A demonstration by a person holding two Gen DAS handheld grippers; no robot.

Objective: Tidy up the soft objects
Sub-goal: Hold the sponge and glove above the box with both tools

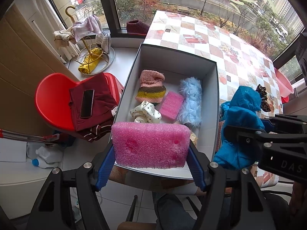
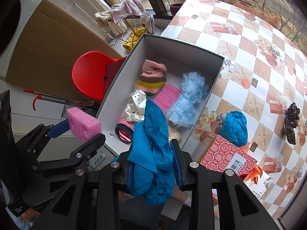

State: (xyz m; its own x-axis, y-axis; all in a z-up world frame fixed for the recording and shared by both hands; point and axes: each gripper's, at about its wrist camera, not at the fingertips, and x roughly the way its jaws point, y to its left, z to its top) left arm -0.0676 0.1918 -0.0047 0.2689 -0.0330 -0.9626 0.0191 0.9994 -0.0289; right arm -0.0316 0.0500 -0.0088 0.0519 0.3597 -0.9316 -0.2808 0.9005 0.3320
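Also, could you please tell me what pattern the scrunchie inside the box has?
Cream with black polka dots; the scrunchie shows best in the left wrist view.

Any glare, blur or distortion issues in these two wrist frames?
Left wrist: soft daylight from the window, no hard shadows; fisheye bends the box walls; pink foam in the left hand-held gripper is sharp. Right wrist: same even light, tablecloth curves at the edges, blue cloth blocks the centre.

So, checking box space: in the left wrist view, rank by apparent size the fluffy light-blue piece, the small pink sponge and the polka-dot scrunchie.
1. Fluffy light-blue piece
2. Small pink sponge and cream polka-dot scrunchie look alike.
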